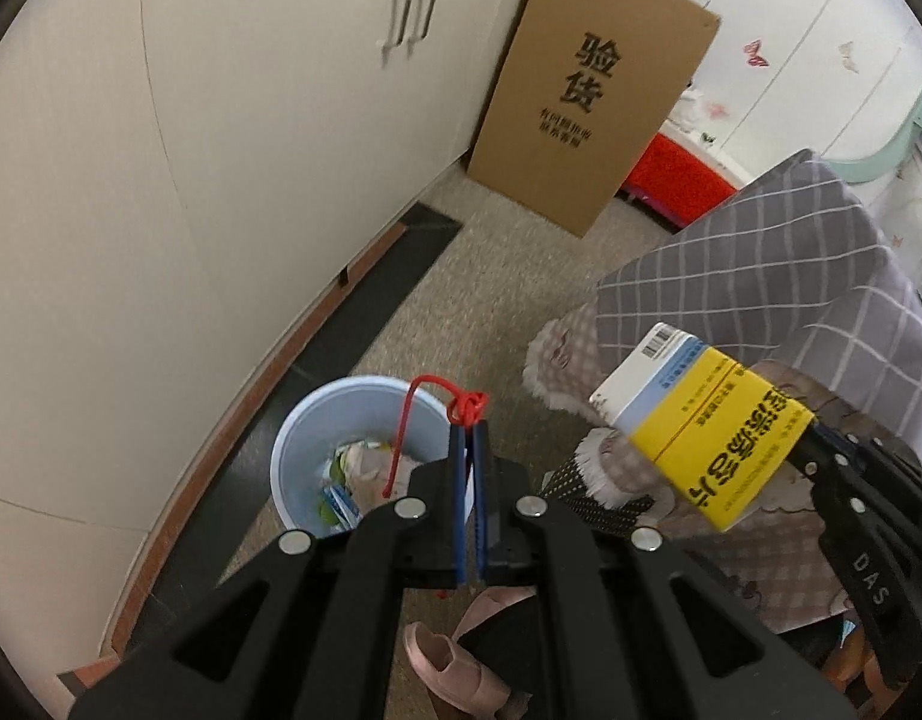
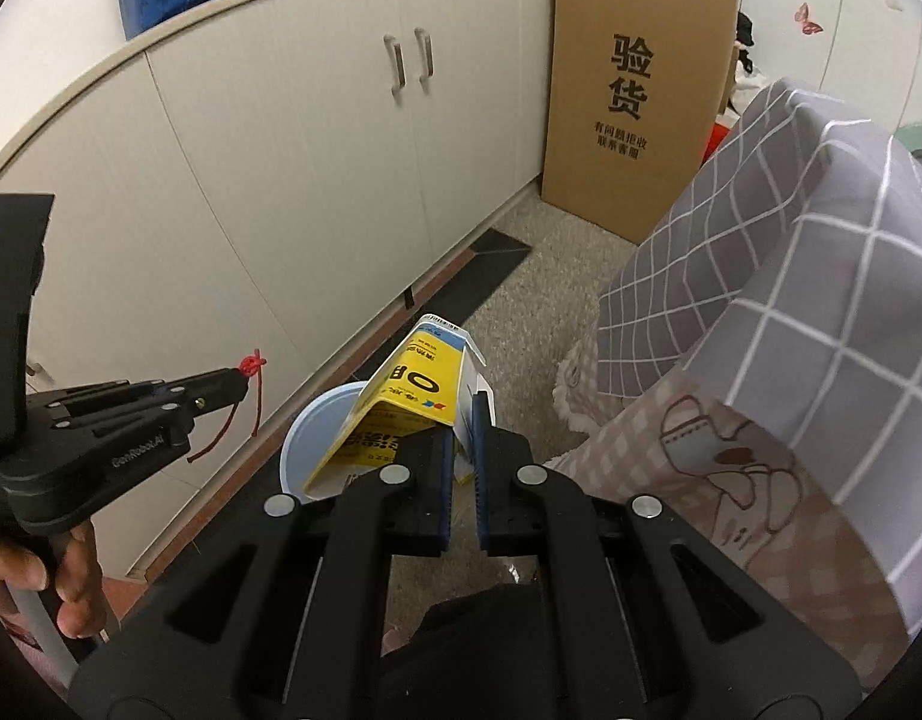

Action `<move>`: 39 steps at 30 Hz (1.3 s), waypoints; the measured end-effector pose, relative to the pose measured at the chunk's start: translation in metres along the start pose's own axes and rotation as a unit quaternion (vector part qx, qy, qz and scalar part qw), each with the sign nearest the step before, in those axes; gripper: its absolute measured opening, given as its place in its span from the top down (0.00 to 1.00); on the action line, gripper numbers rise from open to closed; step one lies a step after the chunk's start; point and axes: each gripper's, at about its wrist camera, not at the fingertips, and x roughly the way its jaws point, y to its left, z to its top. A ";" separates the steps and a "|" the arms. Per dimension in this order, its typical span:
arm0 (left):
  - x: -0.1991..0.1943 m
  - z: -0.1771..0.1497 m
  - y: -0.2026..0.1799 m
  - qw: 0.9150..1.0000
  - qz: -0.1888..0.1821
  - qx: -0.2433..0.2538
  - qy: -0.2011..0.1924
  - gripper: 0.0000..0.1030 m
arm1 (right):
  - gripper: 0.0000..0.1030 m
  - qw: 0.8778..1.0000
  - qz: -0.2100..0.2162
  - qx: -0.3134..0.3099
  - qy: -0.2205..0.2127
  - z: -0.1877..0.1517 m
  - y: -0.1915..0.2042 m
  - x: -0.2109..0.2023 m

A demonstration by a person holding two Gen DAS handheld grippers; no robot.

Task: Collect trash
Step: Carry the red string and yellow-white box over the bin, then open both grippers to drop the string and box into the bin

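Two claws above bin (image 1: 365,450): left claw (image 1: 469,426) pinching red string (image 1: 461,405), right claw (image 2: 463,426) pinching yellow carton (image 2: 401,414)

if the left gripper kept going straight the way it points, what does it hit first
Most likely the light blue bin: the left gripper, shut on a red string, points down over its right rim. Depth is unclear; it might just pass the rim and reach the floor.

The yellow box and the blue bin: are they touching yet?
Apart. In the left wrist view the yellow box, shut in the right gripper, hangs off to the side of the blue bin with floor showing between them.
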 end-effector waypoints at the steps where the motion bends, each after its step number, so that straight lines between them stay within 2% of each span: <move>1: 0.003 0.000 0.001 1.000 0.000 -0.003 0.003 0.98 | 0.94 1.000 -0.001 -0.001 0.002 0.000 0.001 0.003; 13: 0.029 0.003 0.016 0.999 -0.013 -0.047 0.025 0.95 | 0.94 1.000 0.004 -0.011 0.025 -0.002 0.015 0.027; 15: 0.035 0.004 0.019 0.998 -0.010 -0.058 0.038 0.74 | 0.94 1.000 0.005 -0.010 0.028 -0.002 0.016 0.030; 16: 0.037 0.003 0.022 0.997 0.002 -0.067 0.039 0.49 | 0.94 0.999 0.007 -0.009 0.030 -0.002 0.016 0.032; 17: 0.037 0.003 0.025 0.996 0.011 -0.074 0.037 0.39 | 0.94 0.999 0.008 -0.009 0.032 -0.002 0.017 0.034; 22: 0.032 -0.002 0.036 0.995 0.018 -0.092 0.038 0.38 | 0.94 0.999 0.020 -0.012 0.041 -0.001 0.026 0.044; 26: 0.019 -0.003 0.036 0.996 0.053 -0.075 0.017 0.36 | 0.94 0.998 0.033 -0.018 0.044 0.000 0.038 0.047; 35: -0.005 -0.001 0.052 0.993 0.097 -0.071 -0.014 0.32 | 0.94 0.996 0.065 -0.032 0.050 0.007 0.066 0.059; 37: -0.013 0.000 0.056 0.991 0.110 -0.072 -0.023 0.31 | 0.93 0.995 0.082 -0.026 0.050 0.010 0.071 0.063; 39: -0.020 0.002 0.061 0.988 0.127 -0.076 -0.031 0.29 | 0.86 0.995 0.086 -0.020 0.052 0.012 0.075 0.068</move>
